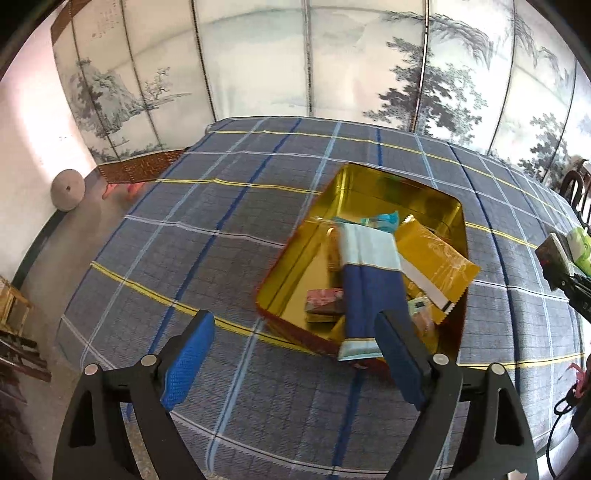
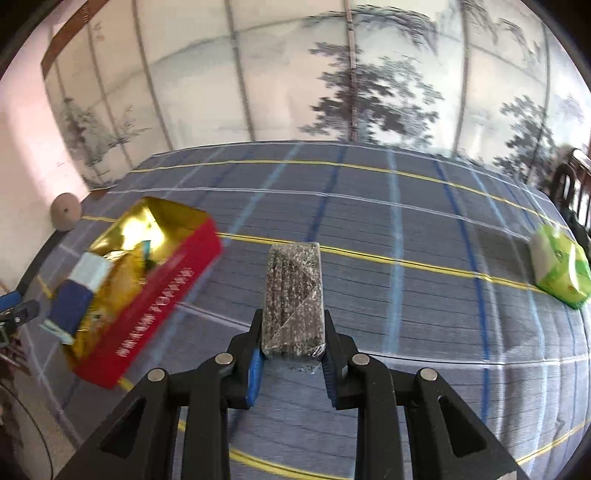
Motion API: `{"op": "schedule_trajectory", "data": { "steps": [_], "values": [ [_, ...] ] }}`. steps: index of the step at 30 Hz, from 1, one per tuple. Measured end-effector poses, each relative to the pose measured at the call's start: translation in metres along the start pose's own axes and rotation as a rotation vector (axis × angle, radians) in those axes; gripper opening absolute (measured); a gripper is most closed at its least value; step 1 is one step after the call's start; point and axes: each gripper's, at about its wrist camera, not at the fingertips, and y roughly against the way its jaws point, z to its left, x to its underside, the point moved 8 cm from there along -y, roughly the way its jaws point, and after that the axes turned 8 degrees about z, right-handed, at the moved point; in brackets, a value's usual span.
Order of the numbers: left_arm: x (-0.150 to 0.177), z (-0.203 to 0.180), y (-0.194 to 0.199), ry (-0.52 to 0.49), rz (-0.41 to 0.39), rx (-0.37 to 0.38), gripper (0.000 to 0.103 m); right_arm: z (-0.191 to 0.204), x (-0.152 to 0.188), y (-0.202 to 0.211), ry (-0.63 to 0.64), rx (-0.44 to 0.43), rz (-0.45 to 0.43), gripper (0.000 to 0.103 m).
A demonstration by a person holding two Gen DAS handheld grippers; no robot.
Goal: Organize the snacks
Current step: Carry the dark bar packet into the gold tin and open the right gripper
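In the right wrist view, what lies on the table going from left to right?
Red tin holding snack packets → dark speckled bar clamped in the right gripper → green packet at the far right edge.

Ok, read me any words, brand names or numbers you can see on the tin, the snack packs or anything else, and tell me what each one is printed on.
Red tin, outer side wall: a line of white capital letters, seen upside down and motion-blurred; not readable.
Folding screen, upper left panel: small dark calligraphy columns; too small to read.
Gold packet, blue-and-white packet, green pack, speckled bar held in the right gripper: no legible text.
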Motion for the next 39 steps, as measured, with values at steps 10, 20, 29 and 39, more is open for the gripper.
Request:
{"op": "schedule_trajectory", "data": {
  "steps": [10, 20, 29, 39],
  "values": [
    [0.008, 0.023, -0.003, 0.041, 0.016, -0.011, 0.086, 0.08, -0.009, 0.001, 0.126, -0.08, 0.009, 0.027],
    [0.013, 0.045, -0.008, 0.073, 0.032, -0.037, 0.086, 0.153, -0.016, -0.021, 0.254, -0.118, 0.04, 0.027],
    [0.015, 0.063, -0.009, 0.101, 0.038, -0.054, 0.086, 0.176, -0.018, -0.042, 0.3, -0.1, 0.07, 0.027],
    [0.018, 0.077, -0.014, 0.123, 0.056, -0.064, 0.086, 0.188, -0.019, -0.058, 0.338, -0.078, 0.087, 0.027]
  ]
}}
